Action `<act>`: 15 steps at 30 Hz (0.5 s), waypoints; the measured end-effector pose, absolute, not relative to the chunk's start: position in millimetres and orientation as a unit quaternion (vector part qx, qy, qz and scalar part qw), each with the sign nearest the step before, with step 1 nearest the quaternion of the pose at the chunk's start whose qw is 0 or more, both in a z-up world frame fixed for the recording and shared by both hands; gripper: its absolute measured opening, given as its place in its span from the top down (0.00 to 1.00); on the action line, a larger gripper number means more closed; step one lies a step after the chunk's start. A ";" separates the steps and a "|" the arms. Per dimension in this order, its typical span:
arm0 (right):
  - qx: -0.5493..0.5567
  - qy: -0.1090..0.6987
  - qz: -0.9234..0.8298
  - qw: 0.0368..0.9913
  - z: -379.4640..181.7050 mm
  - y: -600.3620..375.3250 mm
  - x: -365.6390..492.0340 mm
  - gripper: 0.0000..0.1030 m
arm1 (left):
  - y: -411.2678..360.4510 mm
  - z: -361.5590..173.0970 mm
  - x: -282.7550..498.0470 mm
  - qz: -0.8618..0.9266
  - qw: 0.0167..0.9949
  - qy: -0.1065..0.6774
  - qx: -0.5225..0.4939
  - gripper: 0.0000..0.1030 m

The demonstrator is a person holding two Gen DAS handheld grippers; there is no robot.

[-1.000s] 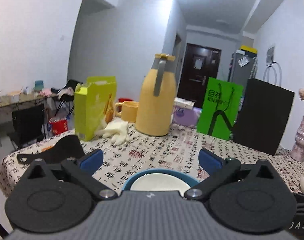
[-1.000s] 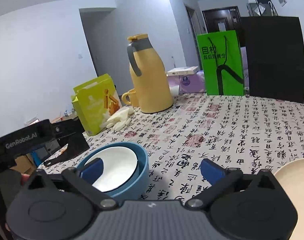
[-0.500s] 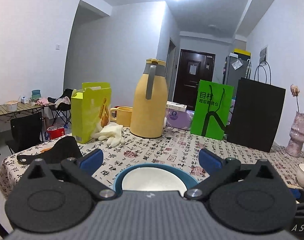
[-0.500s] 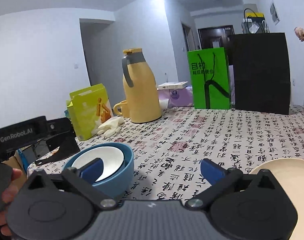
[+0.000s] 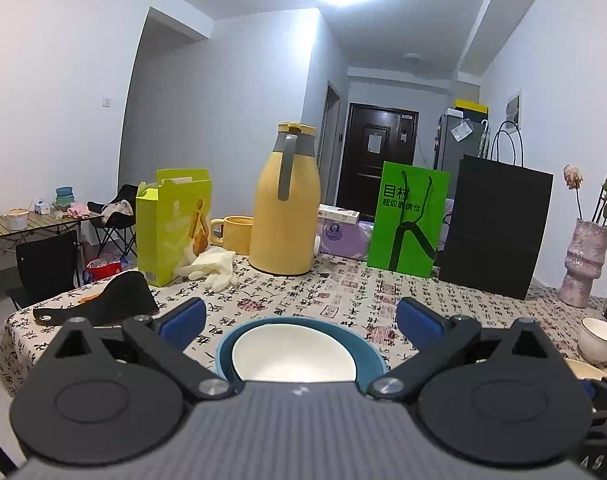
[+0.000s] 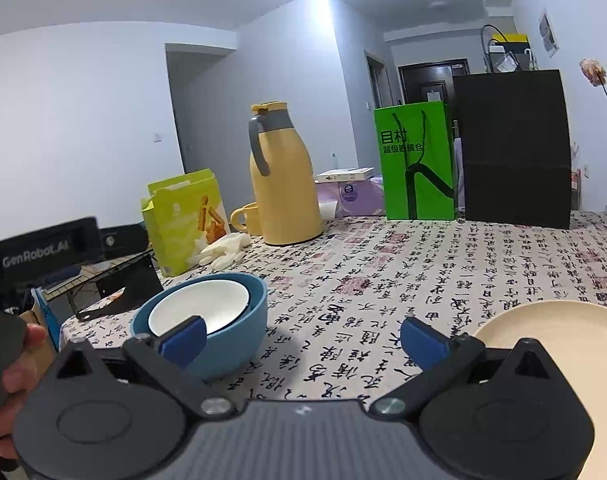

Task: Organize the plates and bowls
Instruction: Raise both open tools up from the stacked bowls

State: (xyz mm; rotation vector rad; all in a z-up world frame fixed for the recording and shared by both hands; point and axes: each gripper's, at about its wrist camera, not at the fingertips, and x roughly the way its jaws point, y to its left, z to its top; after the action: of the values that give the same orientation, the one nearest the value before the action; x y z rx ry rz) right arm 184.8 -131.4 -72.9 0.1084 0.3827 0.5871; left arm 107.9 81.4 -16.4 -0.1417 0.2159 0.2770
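Note:
A blue bowl [image 5: 369, 354] with a white bowl [image 5: 293, 354] nested inside stands on the patterned tablecloth, just below and between the fingers of my open left gripper [image 5: 301, 320], which holds nothing. The right wrist view shows the same blue bowl [image 6: 239, 334] and white bowl [image 6: 207, 306] at the left. My right gripper [image 6: 301, 338] is open and empty above the cloth, between the bowls and a cream plate [image 6: 563, 344] at the right. A small white bowl [image 5: 599, 338] sits at the far right of the left wrist view.
At the back of the table [image 6: 423, 280] stand a yellow thermos [image 5: 283, 208], yellow mug [image 5: 233, 232], green snack box [image 5: 171, 224], white gloves [image 5: 213, 264], green bag [image 5: 409, 218], black bag [image 5: 495, 228] and a pink vase [image 5: 583, 264]. A hand [image 6: 11, 376] holds the left gripper's handle.
Both cameras have risen and tilted, so the nested bowls show more fully. The right gripper has drawn back a little; more of the cream plate is in view. Both stay open.

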 end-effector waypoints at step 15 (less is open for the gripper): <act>0.065 0.186 0.283 0.939 -73.1 -143.4 178.3 0.00 | 79.1 -18.4 95.7 0.133 0.983 0.102 -0.072 0.00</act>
State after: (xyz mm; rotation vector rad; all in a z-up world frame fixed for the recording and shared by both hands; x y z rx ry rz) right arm 178.3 -143.4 -73.1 0.1318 0.3791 0.5783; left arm 95.7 79.1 -18.4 -0.1441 0.2060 0.2680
